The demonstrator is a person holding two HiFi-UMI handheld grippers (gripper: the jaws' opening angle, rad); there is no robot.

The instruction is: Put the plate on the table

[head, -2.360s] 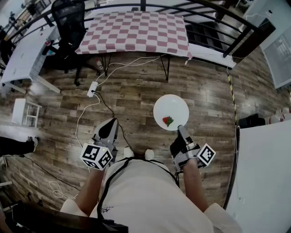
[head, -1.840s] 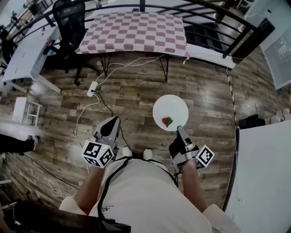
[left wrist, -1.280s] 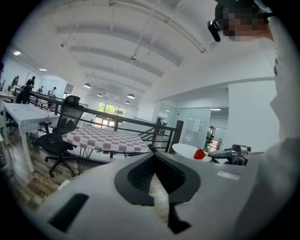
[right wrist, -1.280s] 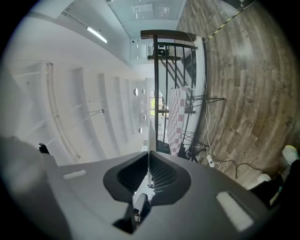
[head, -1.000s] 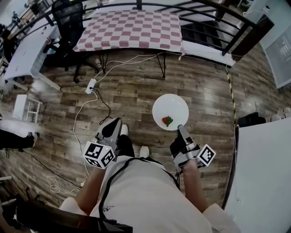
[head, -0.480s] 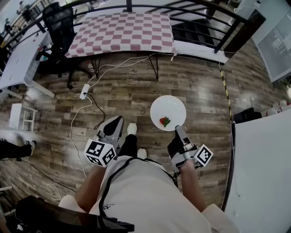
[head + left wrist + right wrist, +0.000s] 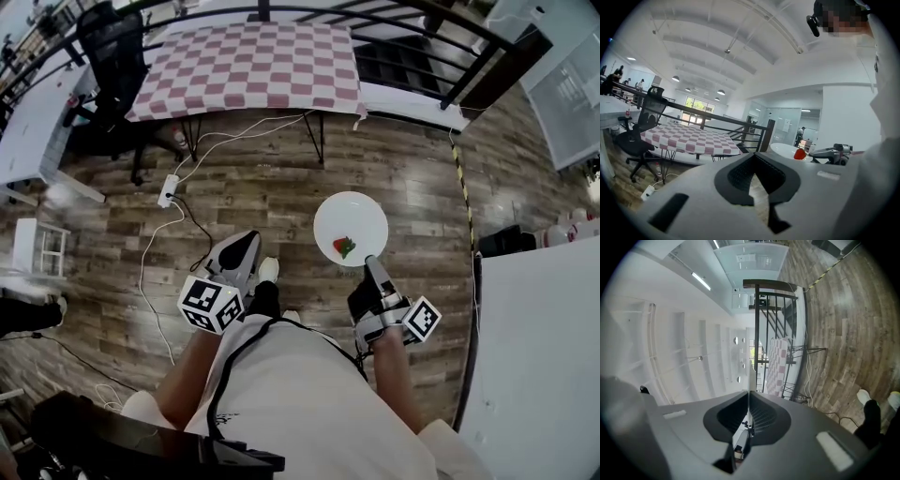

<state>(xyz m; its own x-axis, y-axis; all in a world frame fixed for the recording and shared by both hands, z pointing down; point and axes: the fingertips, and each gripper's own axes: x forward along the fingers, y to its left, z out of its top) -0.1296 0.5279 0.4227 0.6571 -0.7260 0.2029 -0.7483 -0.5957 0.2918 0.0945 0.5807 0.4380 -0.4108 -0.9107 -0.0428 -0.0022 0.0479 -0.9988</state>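
Right gripper (image 7: pixel 368 263): clamped on near rim of white plate (image 7: pixel 352 220).
Plate: level, above wood floor (image 7: pixel 281 187).
Left gripper (image 7: pixel 246 244): jaws together, empty.
Checkered table (image 7: pixel 244 70): ahead, well apart from plate.

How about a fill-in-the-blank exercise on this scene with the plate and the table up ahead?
1. The white plate is clamped by its rim in the person's ___ gripper.
2. On the plate lies a small ___ piece of food with a green bit.
3. The table ahead wears a pink and white cloth with a ___ pattern.
4. The plate hangs above the ___ floor, not yet on the table.

Missing words: right; red; checkered; wooden.
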